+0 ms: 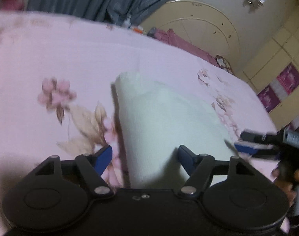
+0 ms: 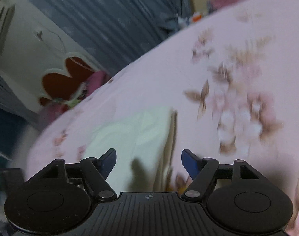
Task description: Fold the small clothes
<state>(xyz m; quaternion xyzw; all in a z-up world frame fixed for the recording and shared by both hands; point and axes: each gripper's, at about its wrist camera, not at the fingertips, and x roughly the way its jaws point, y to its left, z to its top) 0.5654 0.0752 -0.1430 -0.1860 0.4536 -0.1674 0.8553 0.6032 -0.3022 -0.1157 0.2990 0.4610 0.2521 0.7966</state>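
White garment [image 1: 165, 122], folded flat on floral bed sheet [image 1: 51, 55], at 12 o'clock of left gripper [image 1: 145, 157] and right gripper [image 2: 149, 162]; jaws wide, empty, released after fold, likely

Left gripper [image 1: 145, 155]: matte black body, two round discs with shallow circular recesses, angled black link arms pinned by silver screws, short blue fingers [image 1: 105, 158] tapering to points; small silver screw at centre of smooth top plate. Right gripper [image 2: 149, 161]: same black twin-disc build, silver pivot screws, blue fingers [image 2: 189, 163]; top plate ribbed with fine parallel grooves, round crosshair mark at centre. Right gripper seen sidelong from left wrist [image 1: 253, 145]: blue finger, black and grey frame, grey handle, blurred. Hand [image 1: 287, 179] on handle, partly visible, sleeve not discernible
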